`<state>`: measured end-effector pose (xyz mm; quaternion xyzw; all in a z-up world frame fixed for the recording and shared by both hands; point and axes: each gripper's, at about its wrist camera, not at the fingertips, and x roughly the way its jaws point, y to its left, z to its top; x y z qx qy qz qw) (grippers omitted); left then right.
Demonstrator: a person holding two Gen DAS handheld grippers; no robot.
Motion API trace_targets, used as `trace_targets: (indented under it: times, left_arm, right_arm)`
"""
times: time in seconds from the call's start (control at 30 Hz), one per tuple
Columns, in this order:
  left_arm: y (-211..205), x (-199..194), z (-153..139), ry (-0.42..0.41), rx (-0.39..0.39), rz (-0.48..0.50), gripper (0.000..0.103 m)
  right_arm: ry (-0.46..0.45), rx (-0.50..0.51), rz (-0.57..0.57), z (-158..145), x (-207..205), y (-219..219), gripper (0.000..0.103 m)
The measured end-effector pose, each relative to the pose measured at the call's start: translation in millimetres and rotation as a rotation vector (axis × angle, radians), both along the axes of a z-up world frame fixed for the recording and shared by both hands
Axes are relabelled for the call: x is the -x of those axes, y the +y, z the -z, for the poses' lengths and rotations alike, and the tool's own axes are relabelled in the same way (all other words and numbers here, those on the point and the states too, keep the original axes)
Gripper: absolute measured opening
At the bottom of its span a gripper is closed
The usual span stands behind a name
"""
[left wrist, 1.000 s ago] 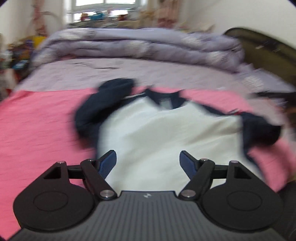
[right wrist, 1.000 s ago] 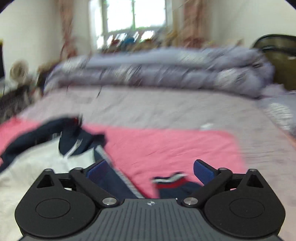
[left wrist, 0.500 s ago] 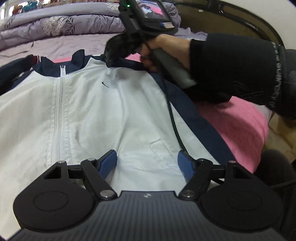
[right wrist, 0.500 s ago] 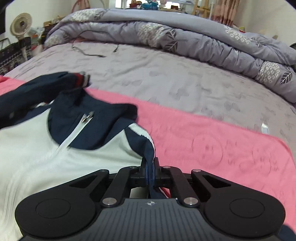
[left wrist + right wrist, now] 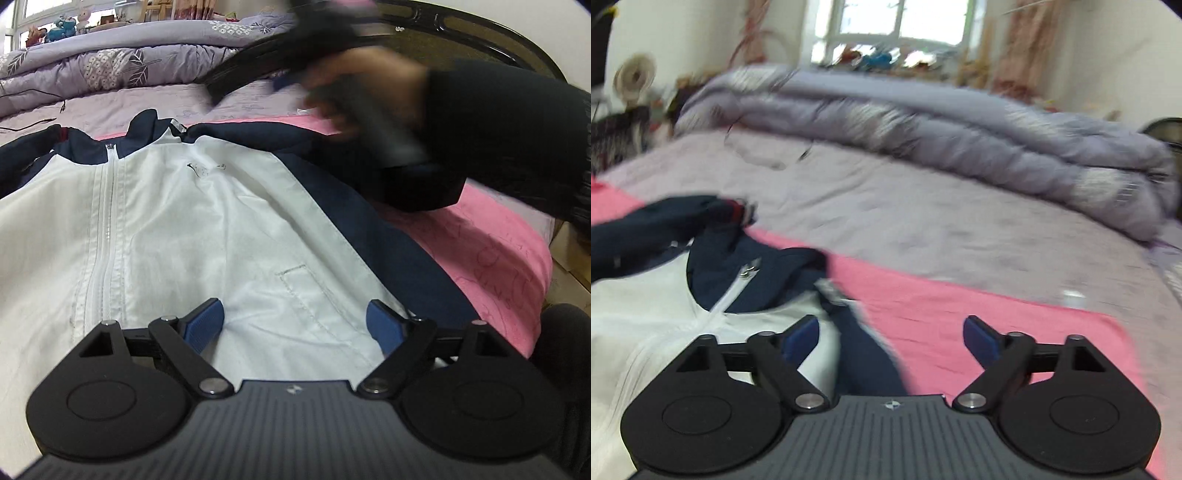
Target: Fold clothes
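White-and-navy jacket (image 5: pixel 192 229) flat on pink blanket (image 5: pixel 491 258), left gripper (image 5: pixel 295 325) and right gripper (image 5: pixel 892 338) — jaws just opened wide, empty

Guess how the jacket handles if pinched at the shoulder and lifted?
The jacket is probably floppy: it lies flat with soft creases, so it should drape and sag from one pinch. Likely light, since the fabric looks thin. Its smooth sheen suggests it may slide on the pink sheet.

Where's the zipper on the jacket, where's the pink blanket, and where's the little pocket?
zipper (image 5: pixel 107 236): left wrist view, on the white zipper track running down the front.
pink blanket (image 5: pixel 960 314): right wrist view, on its bare top surface.
pocket (image 5: pixel 314 291): left wrist view, on its stitched outline.
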<state>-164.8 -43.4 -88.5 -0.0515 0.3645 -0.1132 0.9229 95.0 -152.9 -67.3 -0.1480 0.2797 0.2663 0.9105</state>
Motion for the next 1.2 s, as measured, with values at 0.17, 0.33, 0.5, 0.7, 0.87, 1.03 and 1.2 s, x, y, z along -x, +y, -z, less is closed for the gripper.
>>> trace_targets:
  times: [0.17,0.33,0.5,0.7,0.87,1.03,1.2]
  left_arm:
    - [-1,-4,2,-0.007,0.006,0.007,0.092]
    - [-3,-6,4,-0.009,-0.014,0.006,0.092]
    - [-3,-6,5,-0.011,-0.014,0.004,0.092]
    - [0,-5,4,-0.010,0.002,0.002,0.092]
    - [0,-7,1,0.016,0.005,-0.008,0.092]
    - [-5,-10,-4,0.065,-0.013,-0.016,0.092]
    - [23,3,-34,0.031,0.154,-0.098,0.089]
  right_arm:
    - [0.117,0.230,0.078,25,-1,-63,0.080]
    - [0.192,0.198,0.160,45,-2,-86,0.014]
    - [0.017,0.082,0.401,-11,-25,-139,0.009]
    - [-0.222,-0.185,0.687,-101,-27,-267,0.009]
    - [-0.003,-0.330,0.782,-56,-34,-372,0.009]
    - [0.209,-0.241,0.881,60,-45,-392,0.009]
    - [0.133,-0.092,0.852,56,-44,-347,0.009]
